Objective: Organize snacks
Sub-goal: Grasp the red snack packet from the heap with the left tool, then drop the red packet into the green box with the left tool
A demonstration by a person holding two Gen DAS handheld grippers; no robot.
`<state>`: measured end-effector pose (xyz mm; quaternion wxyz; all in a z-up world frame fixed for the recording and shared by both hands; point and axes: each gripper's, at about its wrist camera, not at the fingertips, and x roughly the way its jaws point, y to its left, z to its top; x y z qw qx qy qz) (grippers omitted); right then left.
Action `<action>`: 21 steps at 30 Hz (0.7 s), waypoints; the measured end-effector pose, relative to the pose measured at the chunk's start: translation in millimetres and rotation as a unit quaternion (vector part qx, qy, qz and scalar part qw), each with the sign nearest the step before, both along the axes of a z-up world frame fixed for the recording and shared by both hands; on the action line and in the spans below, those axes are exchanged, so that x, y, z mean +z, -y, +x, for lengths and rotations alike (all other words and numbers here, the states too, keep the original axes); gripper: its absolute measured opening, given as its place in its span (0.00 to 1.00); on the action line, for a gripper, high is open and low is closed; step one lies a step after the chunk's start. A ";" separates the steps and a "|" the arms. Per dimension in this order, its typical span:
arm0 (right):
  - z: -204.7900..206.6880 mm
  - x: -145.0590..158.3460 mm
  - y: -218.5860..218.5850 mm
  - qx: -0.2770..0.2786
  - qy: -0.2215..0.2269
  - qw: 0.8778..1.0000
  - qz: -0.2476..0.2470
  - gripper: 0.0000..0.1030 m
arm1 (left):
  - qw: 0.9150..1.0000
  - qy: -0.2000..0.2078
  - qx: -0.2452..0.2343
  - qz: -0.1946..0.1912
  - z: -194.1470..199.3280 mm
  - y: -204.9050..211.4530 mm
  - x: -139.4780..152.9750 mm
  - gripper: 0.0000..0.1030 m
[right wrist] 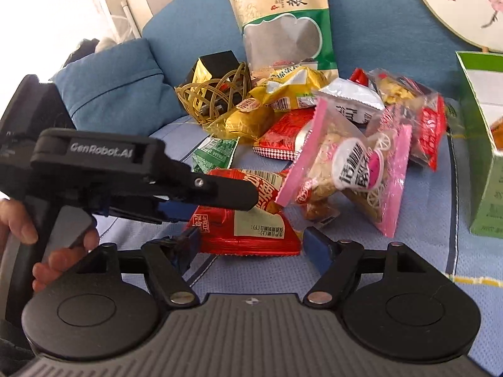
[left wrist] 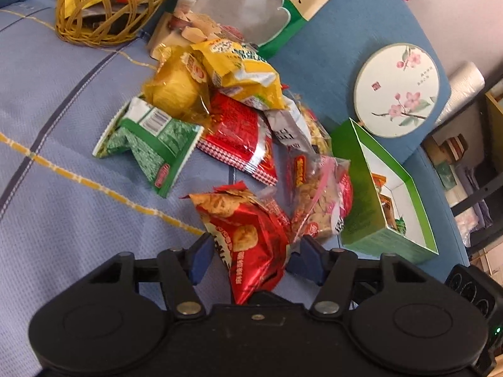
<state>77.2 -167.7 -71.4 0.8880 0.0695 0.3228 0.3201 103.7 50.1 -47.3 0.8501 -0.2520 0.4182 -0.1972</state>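
While left gripper (left wrist: 251,256) jaws pinch red packet (left wrist: 248,245), right gripper (right wrist: 250,246) jaws stand spread

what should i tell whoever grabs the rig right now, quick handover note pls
Left gripper: closed on the red snack packet, held just above the bedspread.
Right gripper: open, empty, just short of that same packet.
Green box: open, to the right of the pile, a few items already inside.
Wicker basket: far side, holds some packets.
Left to sort: the pile between them, including the pink-edged bag, green packet and yellow packets.
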 end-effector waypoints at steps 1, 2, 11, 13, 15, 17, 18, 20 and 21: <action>1.6 -0.6 -0.6 0.003 0.000 1.000 -0.001 1.00 | 1.000 0.001 0.001 0.003 0.9 -0.2 0.8 0.49; 3.6 -1.2 -1.4 0.007 -0.002 1.000 -0.001 1.00 | 1.000 0.002 0.000 0.007 1.7 -0.1 1.5 0.49; 4.8 1.2 2.4 -0.008 -0.002 1.000 -0.006 0.50 | 0.999 0.014 0.005 0.037 -1.6 -1.3 5.3 0.16; -0.8 7.2 5.7 -0.006 0.007 1.000 0.002 0.35 | 0.999 0.016 0.006 0.034 -7.3 -5.8 12.0 0.16; -9.2 15.6 3.8 -0.002 0.032 0.999 -0.004 0.32 | 0.999 0.023 0.009 0.021 -13.1 -11.4 20.9 0.16; -15.9 24.4 3.9 -0.001 0.055 0.998 -0.006 0.31 | 0.999 0.033 0.008 0.014 -17.8 -12.8 31.6 0.16; -19.2 28.6 5.8 -0.002 0.065 0.998 -0.006 0.31 | 0.999 0.038 0.005 0.012 -19.3 -11.3 36.7 0.16; -25.4 36.7 12.7 -0.010 0.084 0.996 -0.003 0.30 | 0.999 0.050 -0.004 0.007 -20.0 -6.4 46.1 0.16; -27.0 40.1 15.7 -0.015 0.092 0.996 -0.003 0.30 | 0.998 0.055 -0.010 0.004 -19.1 -2.2 50.7 0.16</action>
